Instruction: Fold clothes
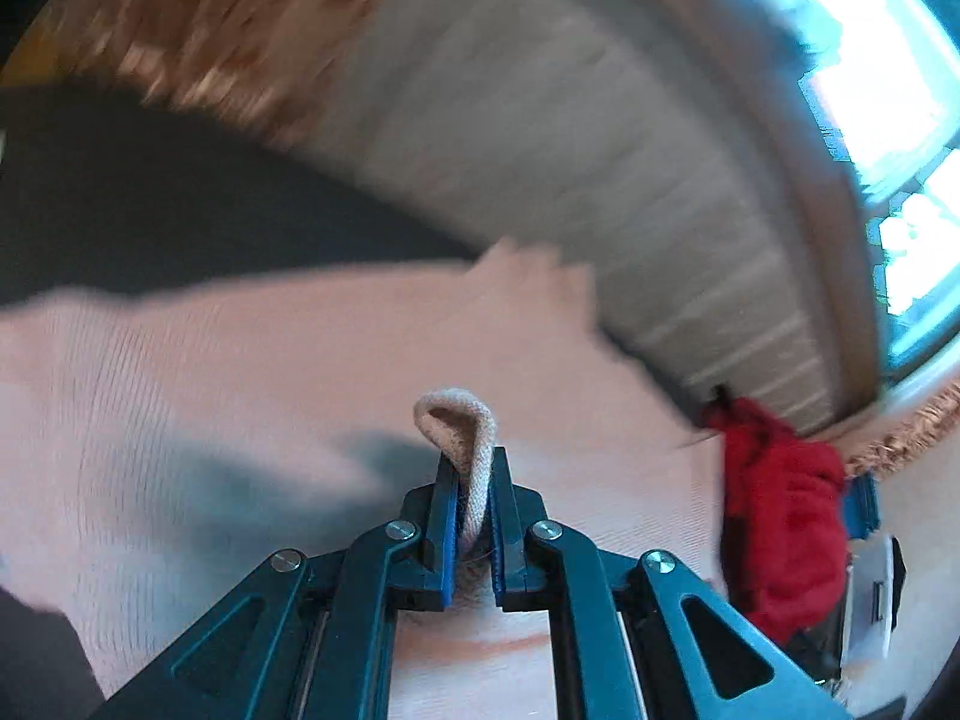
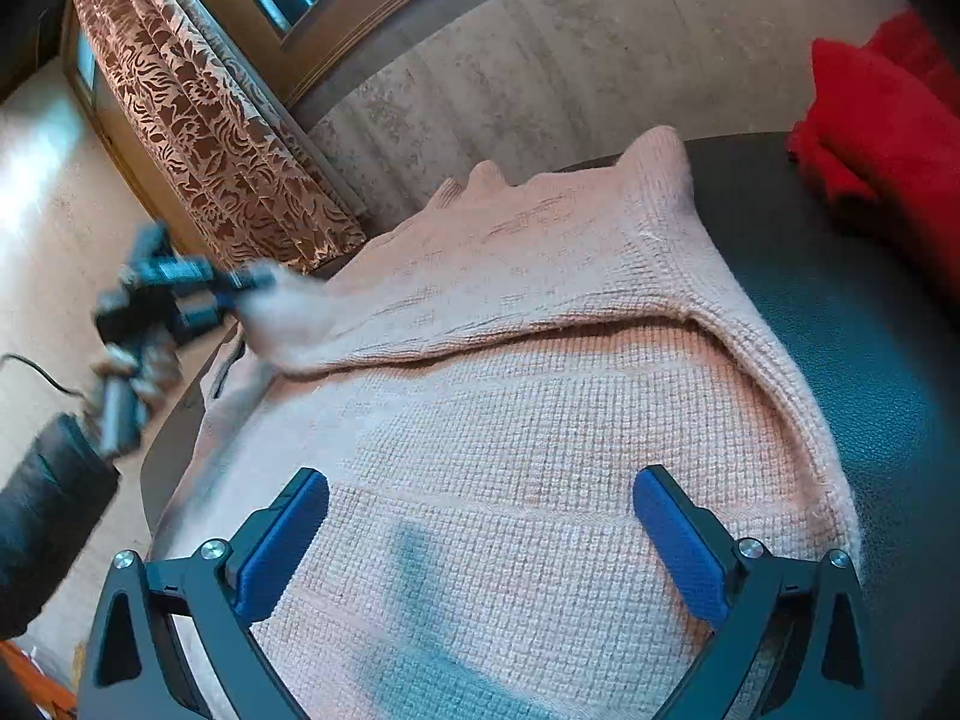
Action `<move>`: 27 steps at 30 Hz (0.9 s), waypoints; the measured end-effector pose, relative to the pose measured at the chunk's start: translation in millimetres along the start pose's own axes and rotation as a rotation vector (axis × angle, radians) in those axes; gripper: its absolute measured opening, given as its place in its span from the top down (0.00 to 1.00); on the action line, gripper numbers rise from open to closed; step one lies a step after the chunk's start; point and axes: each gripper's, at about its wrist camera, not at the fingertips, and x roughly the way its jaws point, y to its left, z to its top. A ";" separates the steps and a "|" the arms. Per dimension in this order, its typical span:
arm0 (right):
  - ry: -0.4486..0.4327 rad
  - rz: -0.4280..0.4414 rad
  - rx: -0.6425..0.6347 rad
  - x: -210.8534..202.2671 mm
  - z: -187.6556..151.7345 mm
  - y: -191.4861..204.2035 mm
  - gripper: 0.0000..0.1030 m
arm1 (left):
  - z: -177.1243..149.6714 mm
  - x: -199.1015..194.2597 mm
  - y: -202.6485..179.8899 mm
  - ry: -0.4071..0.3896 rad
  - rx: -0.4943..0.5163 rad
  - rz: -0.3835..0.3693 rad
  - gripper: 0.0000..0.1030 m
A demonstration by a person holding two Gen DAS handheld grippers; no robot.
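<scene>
Left wrist view: the left hand-held gripper [image 1: 475, 516] fills the foreground, its blue-padded jaws clamped on a rolled hem loop of the pink knitted sweater [image 1: 252, 372]. The rest of the sweater spreads beyond the fingertips across the dark worktop [image 1: 150, 210], reaching toward its far edge by the grey wall [image 1: 570, 138]. A red garment [image 1: 780, 516] shows at the right, beside the sweater; much of this view is motion-blurred.

Right wrist view: the right hand-held gripper [image 2: 480, 534] is nearest, jaws spread wide and holding nothing, poised over the near part of the sweater [image 2: 528, 438], which lies directly between and beyond the fingers. One layer of the knit is folded over the other, its edge forming a diagonal ridge. At the worktop's [image 2: 840, 312] left edge, the left hand-held gripper [image 2: 240, 291], blurred, grips a lifted corner of the sweater. The red garment [image 2: 870, 120] sits at the far right corner, apart from the sweater. A patterned curtain [image 2: 198, 138] hangs behind.
</scene>
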 end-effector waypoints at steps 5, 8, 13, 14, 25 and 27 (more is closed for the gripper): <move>-0.043 -0.049 0.044 -4.0 28.5 1.1 0.03 | -14.5 9.1 31.3 0.041 -0.067 0.013 0.94; -0.122 -0.138 -0.017 -5.4 62.0 6.0 0.06 | -15.7 0.3 29.3 0.033 -0.058 -0.008 0.94; -0.101 -0.302 -0.106 29.2 117.8 -4.1 0.07 | -13.7 -20.0 15.9 0.014 -0.029 -0.093 0.94; -0.087 -0.320 -0.093 37.4 126.5 -11.1 0.08 | -12.6 -22.9 12.9 0.013 -0.019 -0.103 0.93; 0.007 -0.428 -0.036 70.9 165.8 -61.2 0.87 | 6.8 -33.4 -13.1 -0.054 -0.029 -0.211 0.93; 0.010 -0.446 0.022 69.8 165.0 -79.7 0.87 | 9.6 -15.9 -9.6 -0.025 -0.035 -0.127 0.92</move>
